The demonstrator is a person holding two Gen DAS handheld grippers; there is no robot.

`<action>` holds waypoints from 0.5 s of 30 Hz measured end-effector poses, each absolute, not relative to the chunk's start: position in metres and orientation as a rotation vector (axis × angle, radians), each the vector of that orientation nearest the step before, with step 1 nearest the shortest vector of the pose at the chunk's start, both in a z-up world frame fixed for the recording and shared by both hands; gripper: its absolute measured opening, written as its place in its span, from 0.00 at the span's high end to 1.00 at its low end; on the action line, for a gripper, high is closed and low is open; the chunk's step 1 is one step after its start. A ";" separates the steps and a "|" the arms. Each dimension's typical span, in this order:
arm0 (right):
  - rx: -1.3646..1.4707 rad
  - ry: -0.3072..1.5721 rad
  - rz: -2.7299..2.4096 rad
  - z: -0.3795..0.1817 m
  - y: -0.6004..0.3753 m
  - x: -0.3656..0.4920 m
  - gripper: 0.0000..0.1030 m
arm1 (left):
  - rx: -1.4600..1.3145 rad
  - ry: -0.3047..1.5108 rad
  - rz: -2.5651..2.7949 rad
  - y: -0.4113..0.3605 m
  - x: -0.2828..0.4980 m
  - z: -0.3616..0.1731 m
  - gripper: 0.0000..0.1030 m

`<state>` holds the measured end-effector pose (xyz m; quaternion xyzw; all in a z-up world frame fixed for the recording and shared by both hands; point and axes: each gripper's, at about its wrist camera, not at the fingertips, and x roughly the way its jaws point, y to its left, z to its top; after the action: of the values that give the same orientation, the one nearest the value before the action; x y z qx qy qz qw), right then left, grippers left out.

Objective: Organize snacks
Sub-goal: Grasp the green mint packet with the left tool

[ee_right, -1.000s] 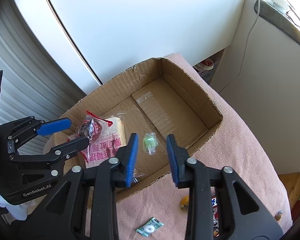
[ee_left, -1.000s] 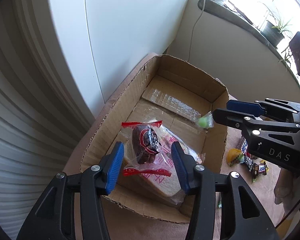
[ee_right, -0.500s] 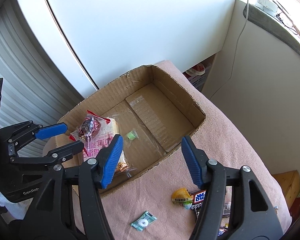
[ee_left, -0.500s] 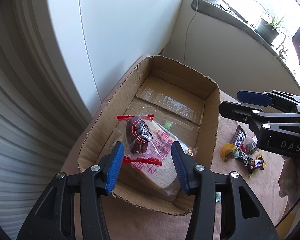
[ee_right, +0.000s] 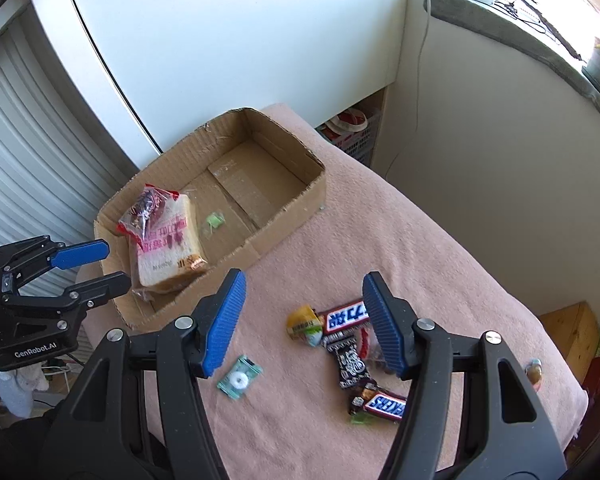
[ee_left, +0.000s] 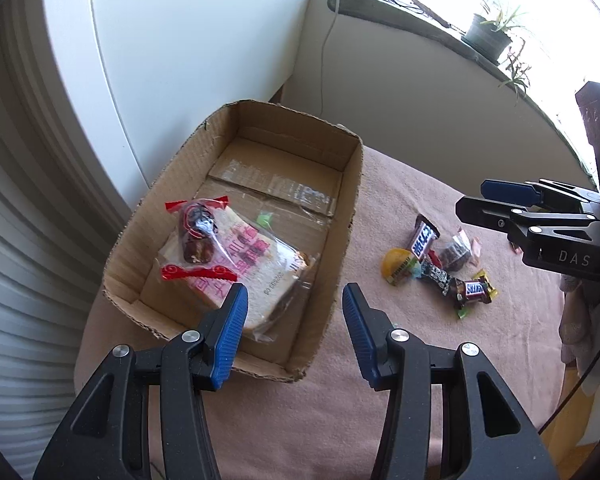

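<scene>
Box (ee_right: 300, 194) has bread (ee_right: 166, 248), a red pack & a green candy; approx. six snacks (ee_right: 346, 338) wait on desk; both tongs (ee_left: 292, 332) (ee_right: 304, 320) released, empty.

The cardboard box (ee_right: 284, 216) sits open-topped at the far left of my view on the pink cloth. Inside it, at the near-left end, a bagged bread slice (ee_right: 166, 248) lies flat with a red-edged packet of dark fruit (ee_right: 144, 214) on top; a small green candy (ee_right: 214, 221) lies just right of the bread. On the cloth near right, a loose cluster: a yellow packet (ee_right: 302, 320), two Snickers bars (ee_right: 346, 316) (ee_right: 384, 406), a black-and-white bar (ee_right: 350, 362). A teal mint wrapper (ee_right: 239, 378) lies apart, near left
</scene>
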<state>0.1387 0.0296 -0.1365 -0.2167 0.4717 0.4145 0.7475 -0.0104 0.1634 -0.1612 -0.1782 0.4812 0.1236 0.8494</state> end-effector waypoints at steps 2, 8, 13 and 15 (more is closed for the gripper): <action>-0.476 1.044 0.876 -0.140 0.008 0.141 0.38 | -0.374 1.020 0.232 0.151 -0.011 -0.161 0.53; -0.494 1.112 0.806 -0.163 -0.049 0.150 0.38 | -0.356 1.061 0.142 0.114 -0.004 -0.171 0.53; -0.566 1.149 0.799 -0.184 -0.078 0.150 0.38 | -0.365 1.109 0.087 0.086 0.000 -0.188 0.53; -0.591 1.158 0.820 -0.190 -0.081 0.149 0.38 | -0.376 1.133 0.078 0.079 0.003 -0.197 0.53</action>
<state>0.1488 -0.0810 -0.1898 -0.2673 0.5237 0.3709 0.7188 0.0029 0.0793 -0.1972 -0.1769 0.5331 0.0368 0.8265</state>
